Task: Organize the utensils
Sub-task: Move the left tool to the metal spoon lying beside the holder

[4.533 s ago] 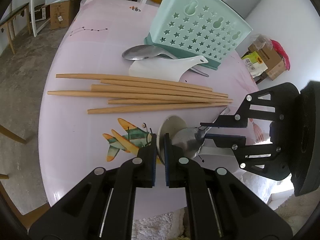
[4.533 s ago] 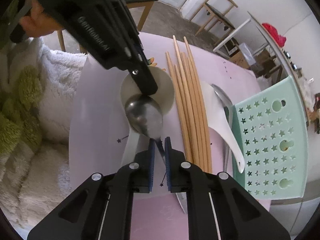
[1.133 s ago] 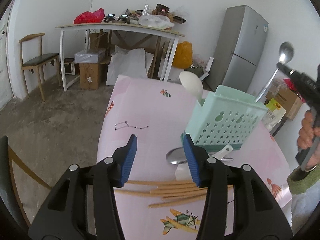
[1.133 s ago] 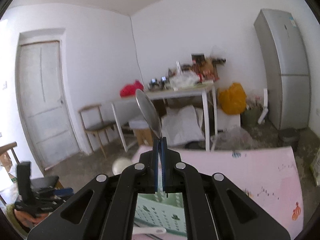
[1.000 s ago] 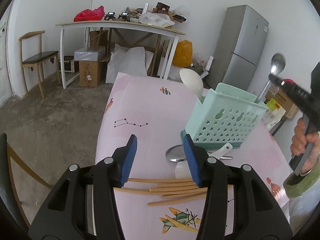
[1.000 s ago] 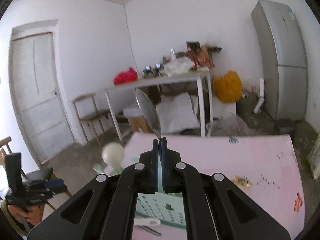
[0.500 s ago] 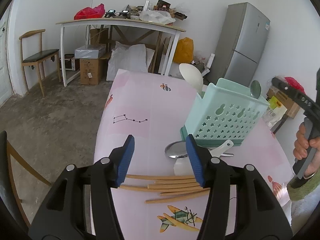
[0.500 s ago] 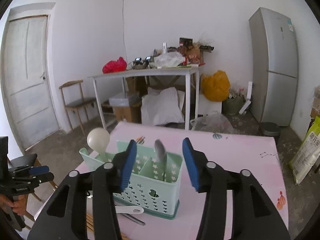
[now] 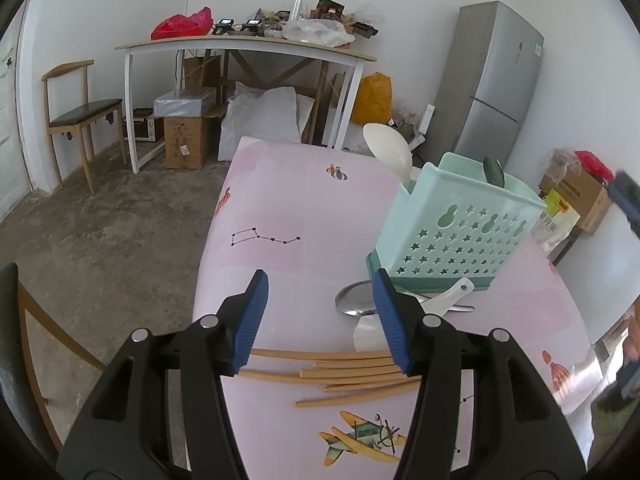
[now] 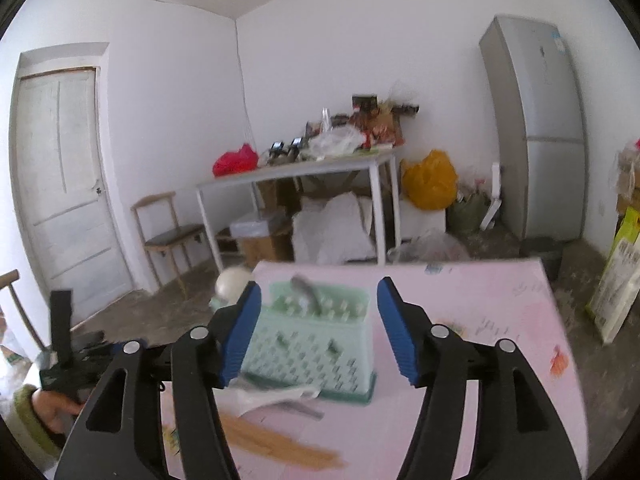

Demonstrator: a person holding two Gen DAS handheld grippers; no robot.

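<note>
A: Where do the tongs stand?

B: Both sets are released and carry nothing. The left tongs (image 9: 320, 320) hang above the near end of the pink desk (image 9: 280, 208), blue pads spread wide. The right tongs (image 10: 318, 330) are spread just as wide, with the mint utensil caddy (image 10: 308, 344) showing between the pads in the right wrist view.

A: What is already sorted?

B: A white plastic ladle (image 9: 388, 152) and a steel spoon (image 9: 494, 170) stand bowl-up in the utensil caddy (image 9: 452, 224).

A: And what is left?

B: The wooden chopsticks (image 9: 340, 374) lie in a loose bundle flat on the desk, on the near side of the caddy. Another steel spoon (image 9: 356, 302) and a white scoop (image 9: 440, 304) lie against the caddy's base.

A: Which comes next, and for which hand?

B: I'd judge the chopsticks. Their long axis runs crosswise, left to right, directly below and ahead of the left tongs, so the open gap would have to straddle them across that axis. The left hand looks nearer. The right wrist view is motion-blurred, so that side's distance is hard to call.
</note>
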